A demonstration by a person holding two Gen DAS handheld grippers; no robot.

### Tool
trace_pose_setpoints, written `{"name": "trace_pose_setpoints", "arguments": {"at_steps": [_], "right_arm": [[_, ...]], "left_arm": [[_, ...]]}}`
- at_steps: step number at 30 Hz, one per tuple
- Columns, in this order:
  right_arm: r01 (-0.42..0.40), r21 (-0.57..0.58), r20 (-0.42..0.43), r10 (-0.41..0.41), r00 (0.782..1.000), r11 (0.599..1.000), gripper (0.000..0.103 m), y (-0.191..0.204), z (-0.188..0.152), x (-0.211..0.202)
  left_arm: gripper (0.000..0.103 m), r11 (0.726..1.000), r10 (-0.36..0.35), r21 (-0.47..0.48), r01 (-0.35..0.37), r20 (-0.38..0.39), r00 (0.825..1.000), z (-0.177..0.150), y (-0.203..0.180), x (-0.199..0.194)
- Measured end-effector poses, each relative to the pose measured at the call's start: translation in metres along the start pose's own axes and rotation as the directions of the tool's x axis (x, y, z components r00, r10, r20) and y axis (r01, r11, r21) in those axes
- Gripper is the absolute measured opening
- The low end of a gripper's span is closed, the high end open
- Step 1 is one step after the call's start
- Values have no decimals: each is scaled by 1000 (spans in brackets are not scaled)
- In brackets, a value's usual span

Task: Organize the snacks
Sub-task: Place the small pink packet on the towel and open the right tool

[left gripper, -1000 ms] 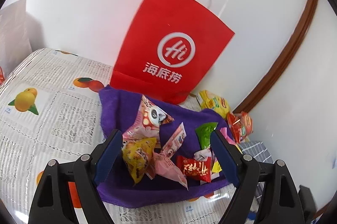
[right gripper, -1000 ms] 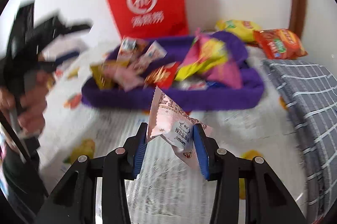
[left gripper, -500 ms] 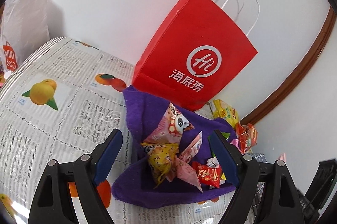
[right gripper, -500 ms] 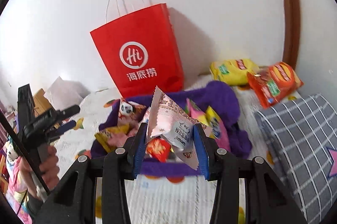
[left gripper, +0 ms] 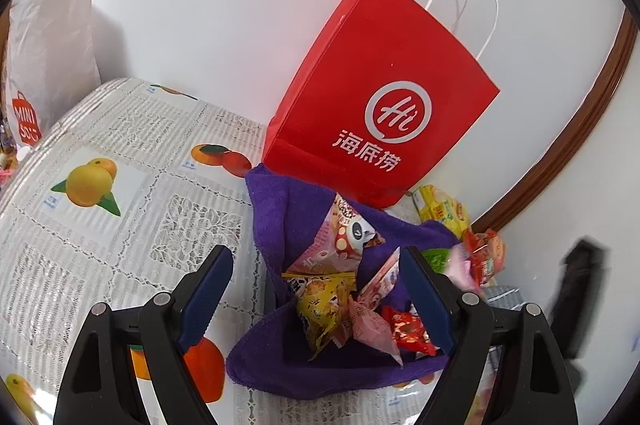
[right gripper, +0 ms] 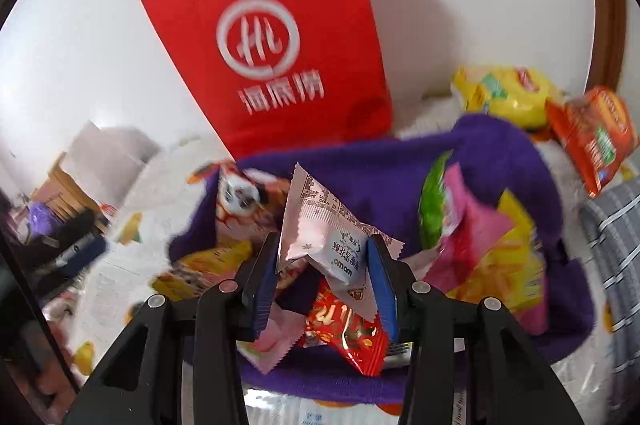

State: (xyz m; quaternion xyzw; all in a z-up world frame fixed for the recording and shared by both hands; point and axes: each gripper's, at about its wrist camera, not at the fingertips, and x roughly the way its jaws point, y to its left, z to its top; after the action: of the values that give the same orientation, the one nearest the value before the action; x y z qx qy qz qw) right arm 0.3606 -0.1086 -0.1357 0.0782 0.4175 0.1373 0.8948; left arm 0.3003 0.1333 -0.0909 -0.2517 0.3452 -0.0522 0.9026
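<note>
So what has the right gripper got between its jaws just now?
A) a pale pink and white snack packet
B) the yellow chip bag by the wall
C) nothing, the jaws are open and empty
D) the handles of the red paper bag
A: in the right wrist view the right gripper is shut on the pale pink and white snack packet, held above the purple basket of snacks.

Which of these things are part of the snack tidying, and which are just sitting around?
Part of the job: purple basket, pale packet in the right tool, the left tool, yellow bag, orange bag.

Lying about: red paper bag, white bag, checked cloth.
</note>
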Motion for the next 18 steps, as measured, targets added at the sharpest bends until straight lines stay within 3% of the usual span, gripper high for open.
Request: {"name": "trace_pose_setpoints", "arguments": {"at_steps": [4,11,18], "right_arm": [[7,-23,2,-7,1000,1000,43,4,-8,10],[-44,-18,23,45,999,999,45,3,-8,4],[-94,-4,7,94,996,996,61,2,-11,3]], "left_arm": [[84,999,-34,-20,34,-5,999,0,1,-1],[84,1000,-12,25,13,-12,1000,-6,-10,6],[84,998,-4,60,5,-20,1000,-12,-17,11]]}}
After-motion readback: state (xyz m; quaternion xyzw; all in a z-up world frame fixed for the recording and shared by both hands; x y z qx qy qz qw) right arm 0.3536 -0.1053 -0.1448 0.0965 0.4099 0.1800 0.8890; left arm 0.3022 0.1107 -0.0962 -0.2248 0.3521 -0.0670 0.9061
